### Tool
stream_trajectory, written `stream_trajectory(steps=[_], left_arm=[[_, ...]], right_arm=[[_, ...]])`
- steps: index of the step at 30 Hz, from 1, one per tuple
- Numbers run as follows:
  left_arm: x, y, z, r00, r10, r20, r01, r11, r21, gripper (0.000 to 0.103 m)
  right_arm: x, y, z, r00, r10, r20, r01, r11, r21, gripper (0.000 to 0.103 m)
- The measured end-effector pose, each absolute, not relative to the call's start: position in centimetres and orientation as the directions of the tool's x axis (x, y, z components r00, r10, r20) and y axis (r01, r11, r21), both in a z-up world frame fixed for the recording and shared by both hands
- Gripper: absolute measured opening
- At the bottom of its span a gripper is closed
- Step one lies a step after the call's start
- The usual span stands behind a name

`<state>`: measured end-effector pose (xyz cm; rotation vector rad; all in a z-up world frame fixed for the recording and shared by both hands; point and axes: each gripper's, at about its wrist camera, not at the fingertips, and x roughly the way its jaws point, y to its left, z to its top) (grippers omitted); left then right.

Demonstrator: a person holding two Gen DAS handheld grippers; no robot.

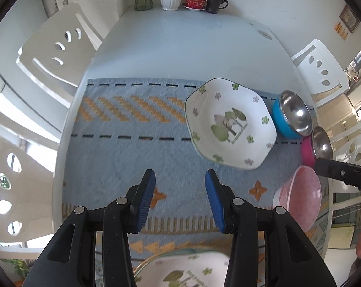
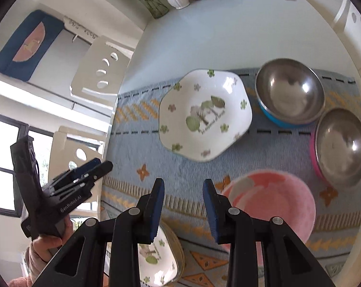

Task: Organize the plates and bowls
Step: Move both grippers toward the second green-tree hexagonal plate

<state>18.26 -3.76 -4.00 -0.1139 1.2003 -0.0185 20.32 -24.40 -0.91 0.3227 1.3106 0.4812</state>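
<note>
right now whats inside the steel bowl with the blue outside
Nothing: the steel bowl with the blue outside shows only bare shiny metal and reflections. It stands on the blue woven mat; the mat under it is covered.

Pale blue mat [image 2: 171, 167] down there, woven with orange diamonds, zigzags and dashed black lines. On it, a white plate [image 2: 204, 114] dotted with green and mauve flowers, green trees painted at its centre. One steel bowl [image 2: 289, 91] shows a blue shell, another [image 2: 341, 146] a pink one. A speckled pink bowl [image 2: 273, 203], possibly marbled, looks blurred. Both grippers wear blue pads [image 1: 148, 198] on black.
</note>
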Motion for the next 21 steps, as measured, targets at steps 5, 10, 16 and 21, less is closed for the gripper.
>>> stream_trajectory(steps=[5, 10, 16, 21], left_arm=[[20.9, -4.3, -5.7, 0.341, -0.090, -0.936, -0.062, 0.991, -0.117, 0.041], [23.0, -4.6, -7.8, 0.305, -0.102, -0.947, -0.086, 0.987, -0.134, 0.041], [25.2, -4.7, -10.4, 0.263, -0.110, -0.959, -0.113, 0.983, -0.144, 0.041], [26.1, -5.0, -12.6, 0.221, -0.134, -0.966, -0.144, 0.975, -0.168, 0.041]], right_arm=[[23.7, -25.2, -2.3, 0.178, 0.532, -0.828, -0.118, 0.847, 0.519, 0.041], [26.0, -25.8, -4.1, 0.163, 0.524, -0.836, -0.092, 0.851, 0.516, 0.041], [28.4, -26.2, -6.7, 0.139, 0.510, -0.849, -0.055, 0.860, 0.507, 0.041], [29.8, -25.9, -8.8, 0.126, 0.485, -0.865, -0.034, 0.874, 0.485, 0.043]])
